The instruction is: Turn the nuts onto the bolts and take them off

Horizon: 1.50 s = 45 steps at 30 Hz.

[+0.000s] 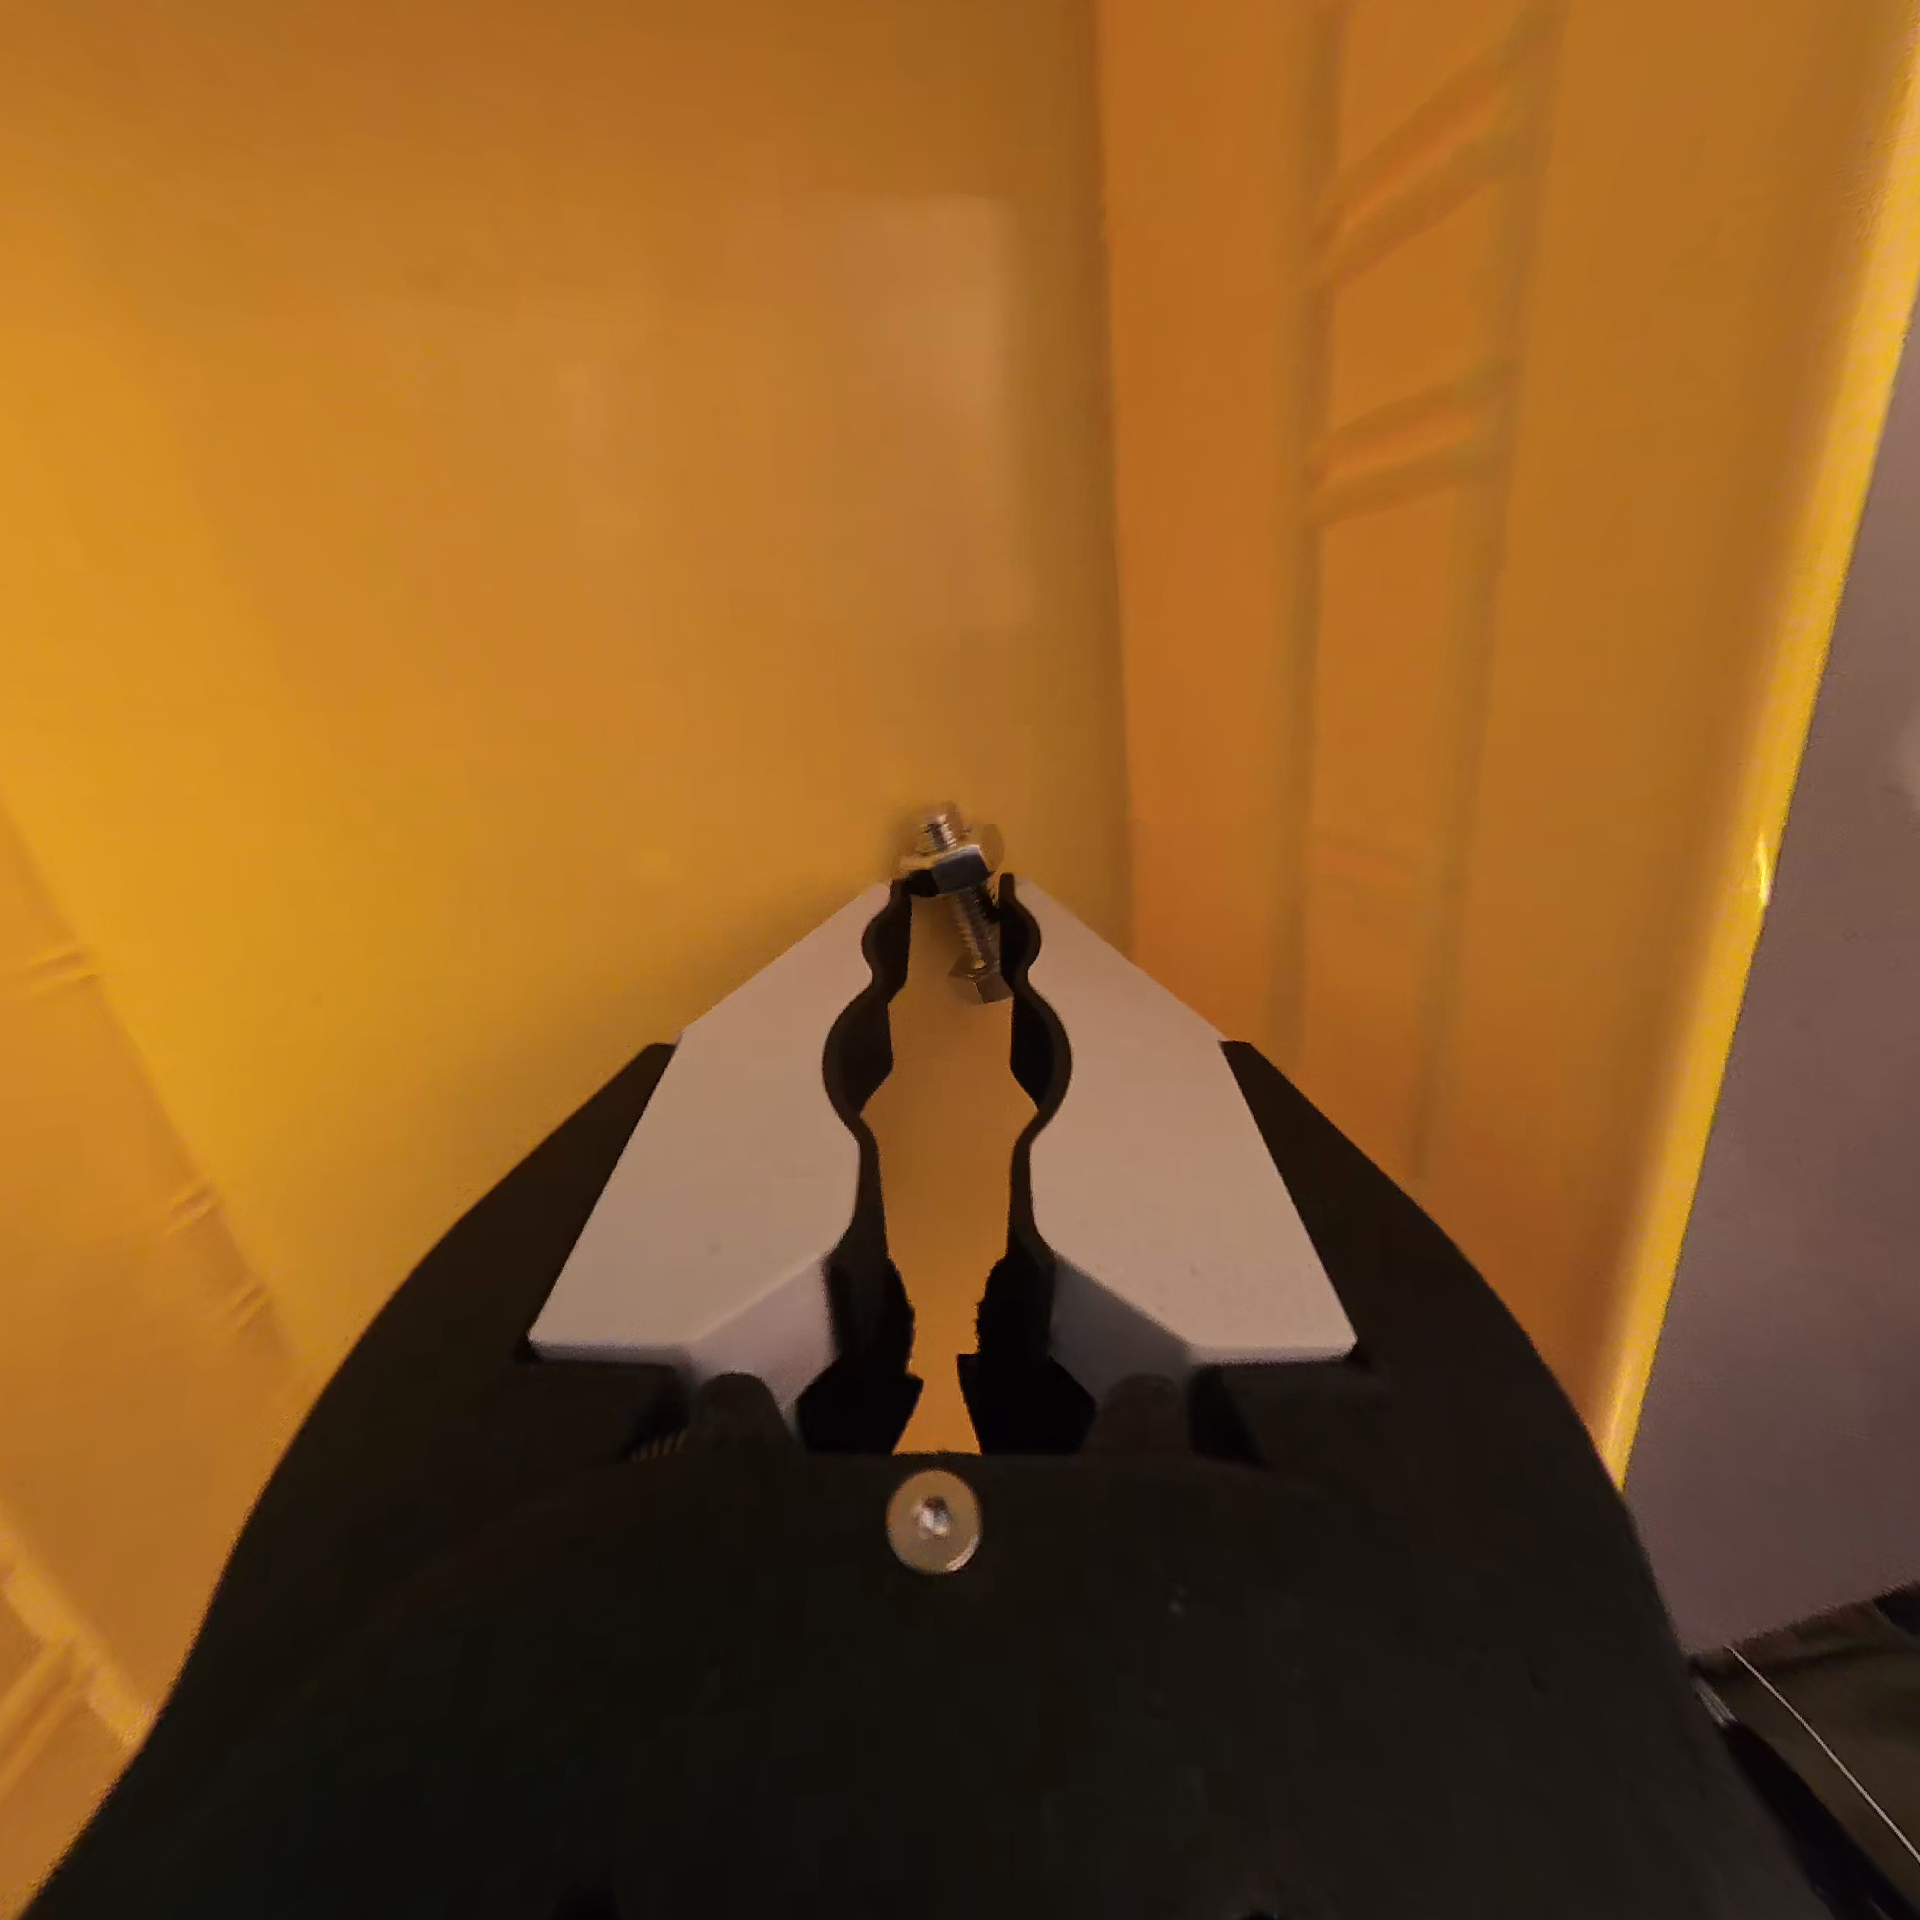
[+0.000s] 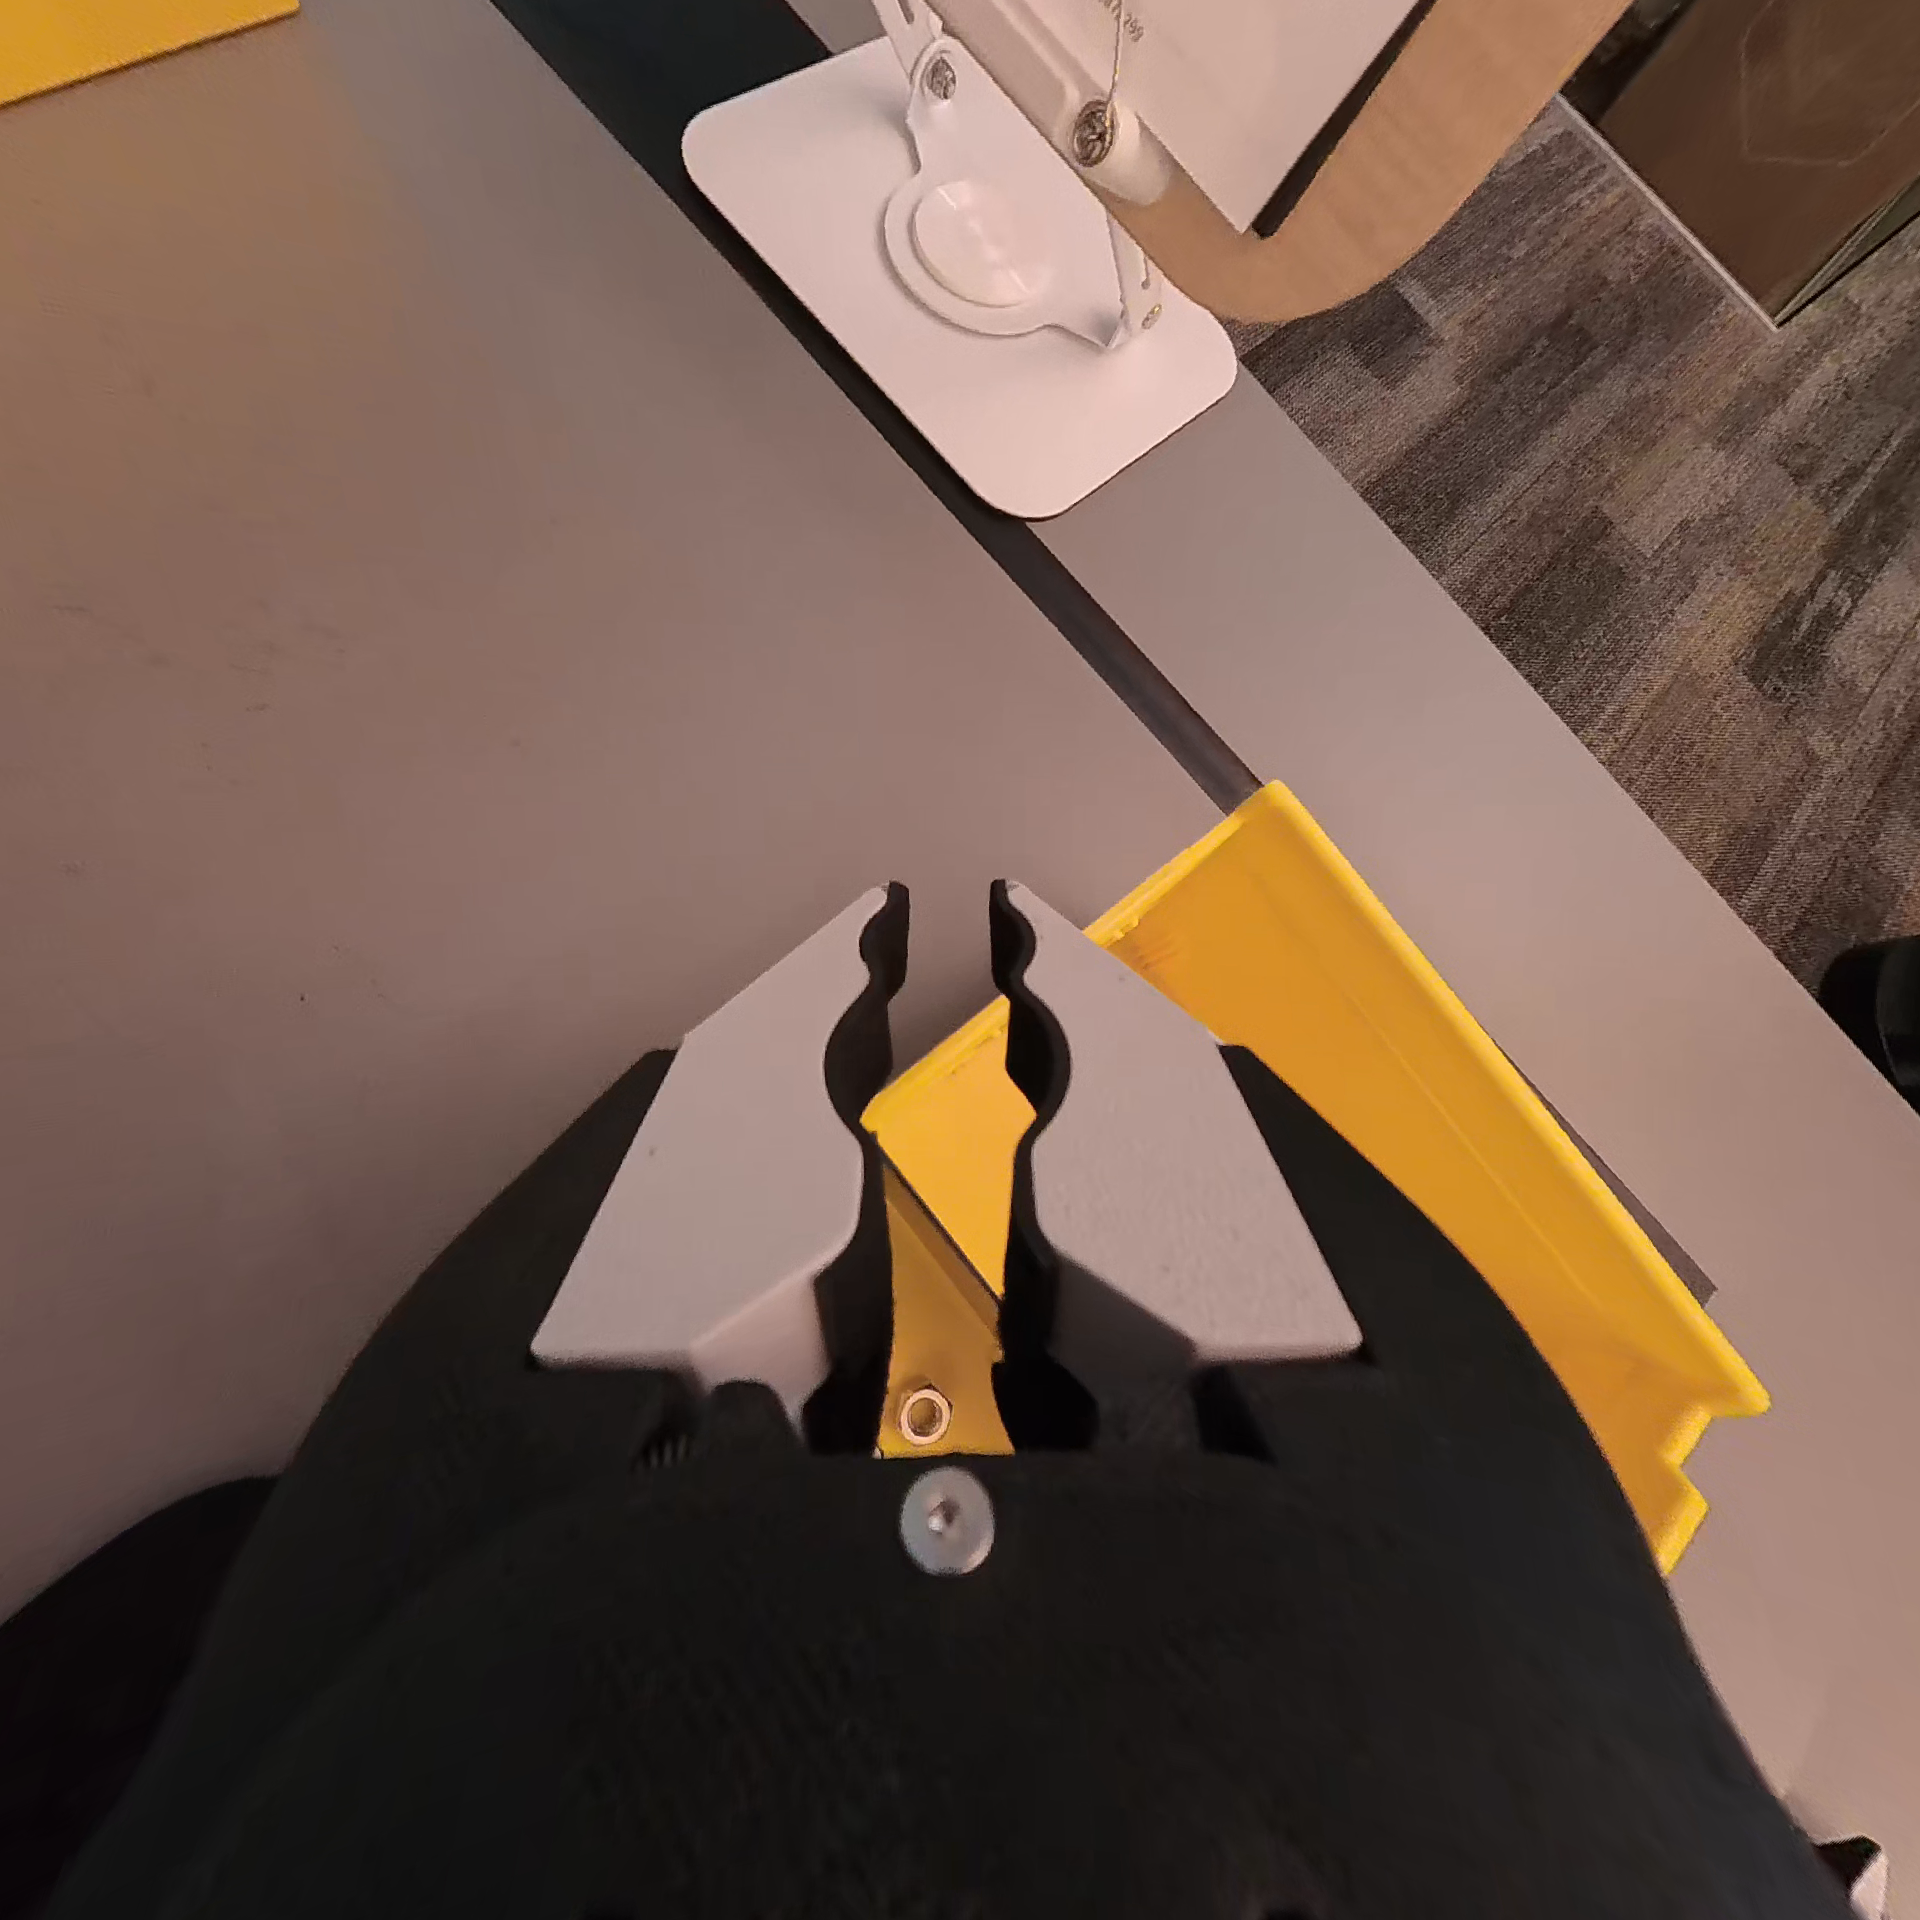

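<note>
In the left wrist view my left gripper (image 1: 951,888) is inside a yellow bin (image 1: 520,520). Its fingertips are closed on a small silver bolt (image 1: 961,920) that crosses the gap at a slant. A silver nut (image 1: 958,860) sits on the bolt's far end, just past the tips. The bolt is sharp while the bin wall behind it is blurred. In the right wrist view my right gripper (image 2: 948,894) is narrowly open and empty, above the corner of a yellow bin (image 2: 1299,997). A brass-coloured nut (image 2: 922,1415) lies on the bin floor, seen between the finger bases.
The yellow bin stands on a grey table (image 2: 416,623) near its right edge. A white stand base (image 2: 1039,343) sits on the table farther off. Patterned carpet floor (image 2: 1662,468) lies beyond the edge. Another yellow piece (image 2: 104,42) shows at the far left corner. There is about 50 cm between the tips of the two grippers.
</note>
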Each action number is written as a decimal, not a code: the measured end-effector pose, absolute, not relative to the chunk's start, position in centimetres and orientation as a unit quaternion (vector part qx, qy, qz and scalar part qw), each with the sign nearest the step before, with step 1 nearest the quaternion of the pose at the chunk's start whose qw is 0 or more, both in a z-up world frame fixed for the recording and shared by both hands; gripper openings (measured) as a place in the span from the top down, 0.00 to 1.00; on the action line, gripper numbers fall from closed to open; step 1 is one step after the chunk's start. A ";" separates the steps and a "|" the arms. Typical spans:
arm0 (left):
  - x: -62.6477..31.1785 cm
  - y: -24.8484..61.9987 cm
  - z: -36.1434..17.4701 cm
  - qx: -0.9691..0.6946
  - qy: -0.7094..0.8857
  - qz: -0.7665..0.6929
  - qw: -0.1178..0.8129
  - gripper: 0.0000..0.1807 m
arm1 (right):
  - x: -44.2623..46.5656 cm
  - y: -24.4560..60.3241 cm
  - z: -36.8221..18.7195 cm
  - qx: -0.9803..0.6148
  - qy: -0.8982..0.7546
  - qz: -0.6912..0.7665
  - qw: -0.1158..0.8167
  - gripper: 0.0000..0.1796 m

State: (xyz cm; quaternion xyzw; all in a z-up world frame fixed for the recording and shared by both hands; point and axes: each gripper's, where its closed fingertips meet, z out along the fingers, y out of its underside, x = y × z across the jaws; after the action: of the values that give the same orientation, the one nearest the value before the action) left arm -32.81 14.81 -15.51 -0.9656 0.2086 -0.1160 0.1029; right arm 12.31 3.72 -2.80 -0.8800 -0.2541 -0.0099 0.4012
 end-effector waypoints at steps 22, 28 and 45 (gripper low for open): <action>-13.4 -1.0 9.6 -0.565 0.612 -0.339 0.437 0.92 | -8.2 -4.7 13.2 -0.581 -0.401 0.364 0.607 0.86; -11.3 -5.6 10.7 -0.496 0.668 -0.325 0.450 0.92 | -11.5 -5.4 12.8 -0.568 -0.404 0.423 0.579 0.87; -10.9 -6.1 11.1 -0.510 0.658 -0.326 0.448 0.96 | -11.7 -5.4 13.0 -0.547 -0.359 0.555 0.515 0.93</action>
State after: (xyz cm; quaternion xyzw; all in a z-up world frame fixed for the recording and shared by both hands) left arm -10.88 -6.11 11.05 -0.5101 0.6577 -0.3259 0.4484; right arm -11.66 -5.43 12.95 -0.5468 -0.3586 0.5547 0.5146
